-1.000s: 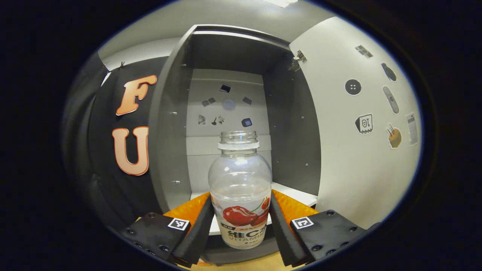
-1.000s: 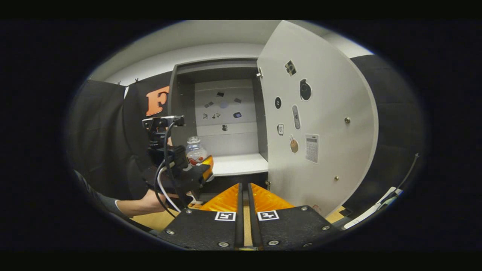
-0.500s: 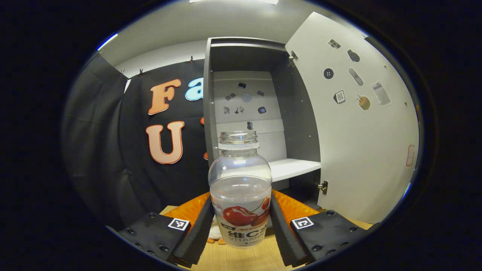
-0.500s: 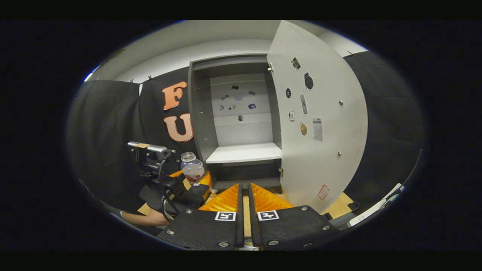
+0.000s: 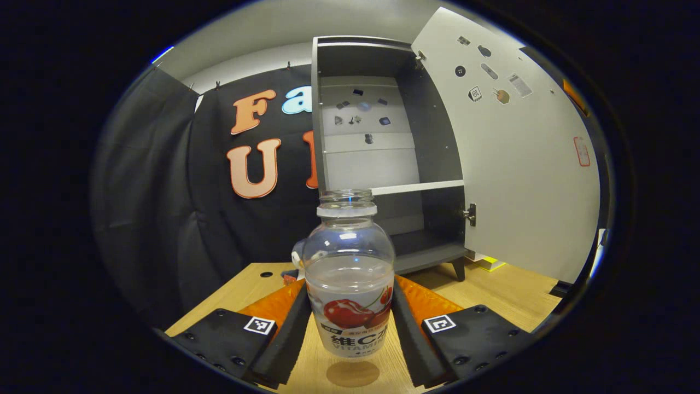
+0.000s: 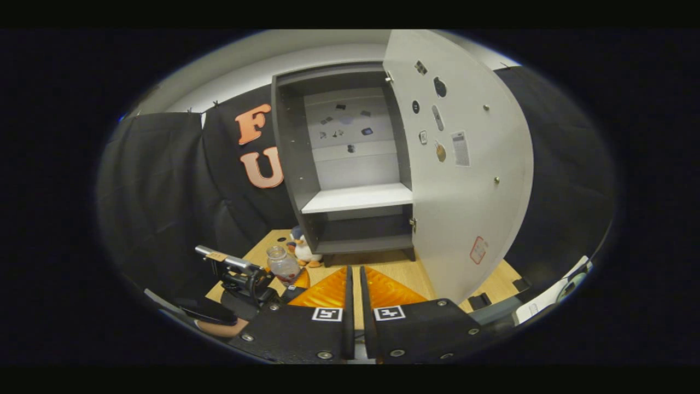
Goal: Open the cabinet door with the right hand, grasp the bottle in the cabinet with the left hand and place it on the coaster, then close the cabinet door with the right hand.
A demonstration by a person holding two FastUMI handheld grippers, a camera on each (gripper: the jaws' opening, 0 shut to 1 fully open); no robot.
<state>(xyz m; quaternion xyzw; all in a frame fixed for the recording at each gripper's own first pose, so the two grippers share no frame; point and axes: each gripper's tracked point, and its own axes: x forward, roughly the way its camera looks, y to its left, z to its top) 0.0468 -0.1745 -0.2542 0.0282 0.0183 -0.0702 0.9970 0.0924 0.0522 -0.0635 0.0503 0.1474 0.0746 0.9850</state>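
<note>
L gripper (image 5: 350,317) clamps bottle (image 5: 349,273) upright over table (image 5: 514,290), now lower, out of cabinet (image 5: 383,142); R gripper (image 6: 354,306) closed, empty.

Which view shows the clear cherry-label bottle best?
The left gripper view: the clear cherry-label bottle stands large and central between the left gripper fingers. The right gripper view shows it small, far off, low left.

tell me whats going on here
A person works with a gripper in each hand. The left gripper has its jaws shut on a clear uncapped bottle, held just above the wooden table. The cabinet door stands wide open. The right gripper is shut on nothing, facing the cabinet. The bottle is not yet set down.
</note>
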